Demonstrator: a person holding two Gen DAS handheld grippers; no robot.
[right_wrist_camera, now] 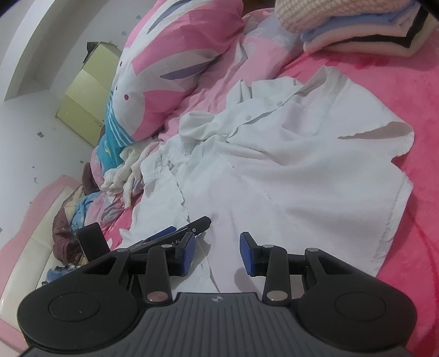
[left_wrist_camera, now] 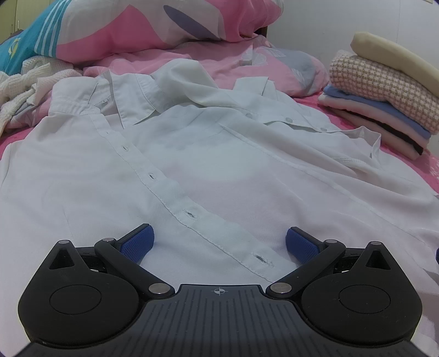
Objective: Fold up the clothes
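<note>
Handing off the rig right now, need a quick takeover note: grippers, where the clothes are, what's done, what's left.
Left hand-held gripper: open, holding nothing, low over the shirt's bottom edge at the buttonhole strip.
Right hand-held gripper: part open, holding nothing, over the same edge.
White shirt: spread front-up on the pink bed, unbuttoned, collar and one sleeve rumpled. No fold made yet.
Folded stack: at the far right corner, done.
Left: fold this shirt, then the loose clothes by the quilt.

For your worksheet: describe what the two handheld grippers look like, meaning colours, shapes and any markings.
Both the left gripper and the right gripper are matte black, with two round side housings, silver pivot pins, black linkage bars, blue textured finger pads and a ribbed grey centre plate bearing a small crosshair mark.
</note>
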